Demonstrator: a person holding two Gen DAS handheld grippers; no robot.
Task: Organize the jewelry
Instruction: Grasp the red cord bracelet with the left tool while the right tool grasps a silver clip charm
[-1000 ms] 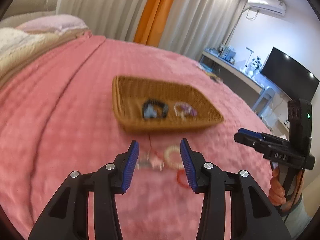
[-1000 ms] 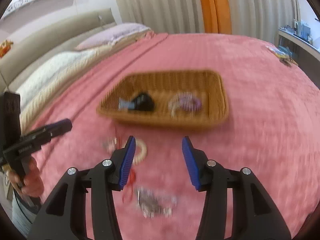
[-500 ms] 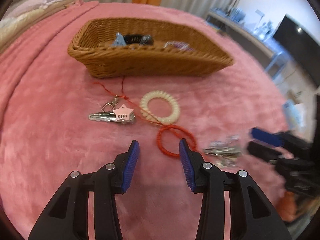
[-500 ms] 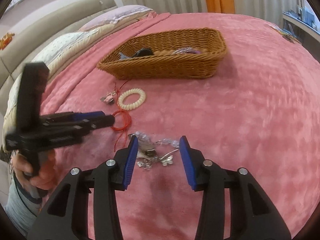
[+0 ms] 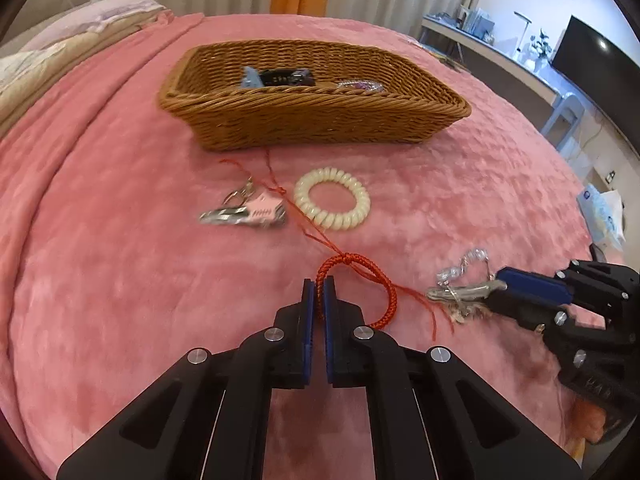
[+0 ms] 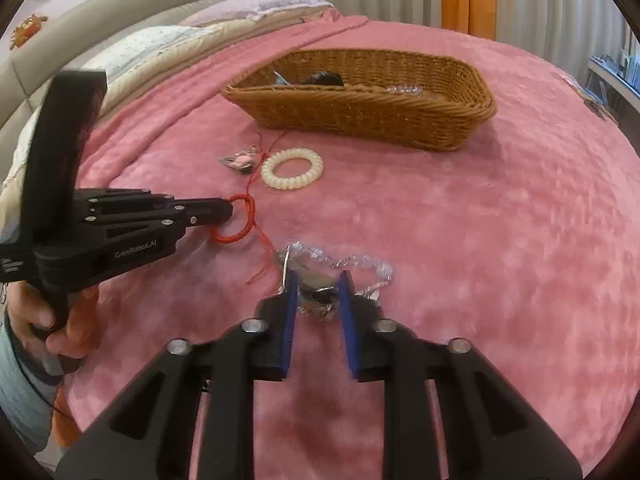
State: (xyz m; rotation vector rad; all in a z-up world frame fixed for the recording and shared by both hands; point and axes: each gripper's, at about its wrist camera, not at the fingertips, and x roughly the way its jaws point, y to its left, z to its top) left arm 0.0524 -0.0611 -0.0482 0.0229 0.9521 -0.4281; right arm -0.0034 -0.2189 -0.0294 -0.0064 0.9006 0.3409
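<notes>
A red braided cord bracelet (image 5: 384, 284) lies on the pink bedspread. My left gripper (image 5: 319, 284) is shut on its near left side; it also shows in the right wrist view (image 6: 228, 212), pinching the bracelet (image 6: 240, 228). A tangle of silver jewelry (image 6: 332, 276) lies further right. My right gripper (image 6: 318, 280) straddles it with the jaws partly closed around it, and shows in the left wrist view (image 5: 496, 286) at the silver pieces (image 5: 460, 292). A wicker basket (image 5: 312, 120) holding a few items stands behind.
A cream coil hair tie (image 5: 332, 204) and a silver clip with a pink star (image 5: 248, 212) lie between the bracelet and the basket. Pillows (image 6: 224, 16) are at the far left. A desk and TV (image 5: 592, 60) stand right of the bed.
My left gripper moved forward and closed on the red bracelet. My right gripper moved onto the silver jewelry and narrowed its jaws around it.
</notes>
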